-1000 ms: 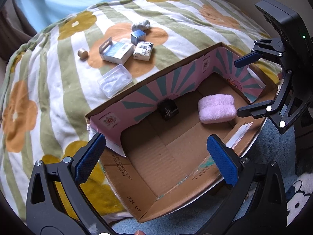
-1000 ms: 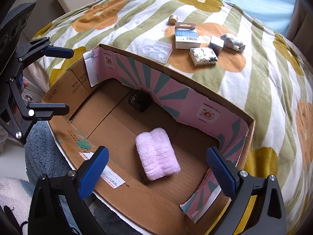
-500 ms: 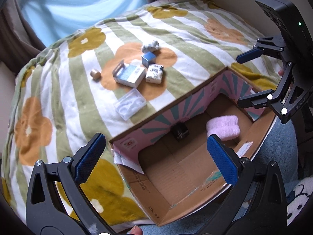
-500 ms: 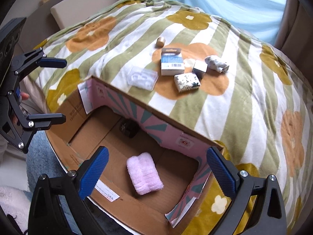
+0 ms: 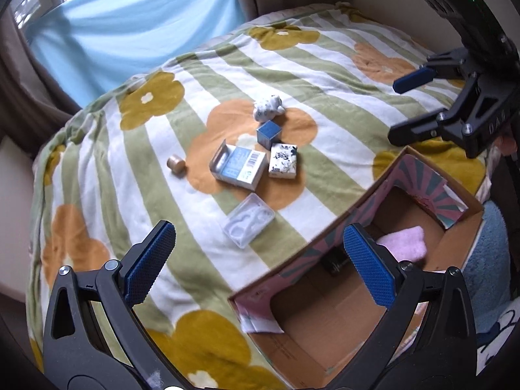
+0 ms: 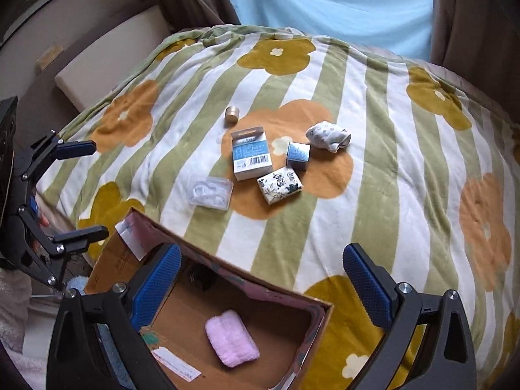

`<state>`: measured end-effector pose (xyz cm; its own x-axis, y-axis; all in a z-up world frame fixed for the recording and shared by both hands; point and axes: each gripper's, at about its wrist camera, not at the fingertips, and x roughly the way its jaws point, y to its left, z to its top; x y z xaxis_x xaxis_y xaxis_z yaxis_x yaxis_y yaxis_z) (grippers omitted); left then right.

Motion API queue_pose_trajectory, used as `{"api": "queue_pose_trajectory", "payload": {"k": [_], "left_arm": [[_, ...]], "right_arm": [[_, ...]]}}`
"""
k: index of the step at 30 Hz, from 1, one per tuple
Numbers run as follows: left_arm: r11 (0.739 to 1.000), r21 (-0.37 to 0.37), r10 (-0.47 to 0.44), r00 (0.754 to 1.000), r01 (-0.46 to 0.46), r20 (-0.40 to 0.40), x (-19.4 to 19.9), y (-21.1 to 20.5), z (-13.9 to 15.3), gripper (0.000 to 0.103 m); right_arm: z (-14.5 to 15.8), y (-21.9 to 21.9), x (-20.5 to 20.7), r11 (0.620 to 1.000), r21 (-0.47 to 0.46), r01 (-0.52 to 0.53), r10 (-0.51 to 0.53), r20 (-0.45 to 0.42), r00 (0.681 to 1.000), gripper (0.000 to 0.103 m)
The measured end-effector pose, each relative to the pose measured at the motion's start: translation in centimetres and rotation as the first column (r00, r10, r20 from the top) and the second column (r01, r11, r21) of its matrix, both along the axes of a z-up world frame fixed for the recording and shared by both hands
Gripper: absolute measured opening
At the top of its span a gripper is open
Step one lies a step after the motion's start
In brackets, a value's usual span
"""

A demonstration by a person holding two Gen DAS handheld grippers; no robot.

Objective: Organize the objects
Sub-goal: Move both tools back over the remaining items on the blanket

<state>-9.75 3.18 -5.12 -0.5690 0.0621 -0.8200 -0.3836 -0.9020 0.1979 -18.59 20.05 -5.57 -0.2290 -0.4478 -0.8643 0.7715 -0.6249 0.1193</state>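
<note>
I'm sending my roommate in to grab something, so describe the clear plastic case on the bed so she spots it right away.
On the flower-striped blanket, find the cluster of small items on the orange flower beyond the cardboard box. The clear plastic case is the one lying nearest the box's pink wall, flat on a white stripe. Unlike the printed boxes beside it, it is see-through and low.

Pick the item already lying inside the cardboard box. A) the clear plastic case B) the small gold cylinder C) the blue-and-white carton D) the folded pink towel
D: the folded pink towel lies on the floor of the cardboard box; the other three sit out on the blanket.
</note>
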Motion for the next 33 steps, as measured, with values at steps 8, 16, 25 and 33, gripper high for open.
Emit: {"api": "queue_pose_trajectory", "payload": {"k": [8, 16, 25, 33], "left_arm": [[0.999, 0.001, -0.032, 0.998, 0.032, 0.061, -7.2, -1.1, -3.5, 0.103], [0.994, -0.047, -0.096, 0.992, 0.1, 0.079, -13.7, -1.4, -9.2, 0.103], [0.987, -0.064, -0.139, 0.981, 0.148, 0.133, -17.6, -1.8, -14.9, 0.103], [0.981, -0.026, -0.188, 0.97, 0.194, 0.152, -19.5, -1.5, -16.3, 0.103]], "right_arm": [[-1.4, -3.5, -5.7, 0.999, -0.001, 0.035, -0.035, 0.029, 0.999, 0.1], [-5.8, -7.8, -11.7, 0.998, 0.028, 0.053, -0.055, 0.075, 0.996, 0.1], [-11.7, -10.8, -15.8, 0.994, 0.097, 0.057, -0.07, 0.138, 0.988, 0.1], [-14.9, -12.5, -17.7, 0.989, 0.134, 0.065, -0.088, 0.171, 0.981, 0.1]]}}
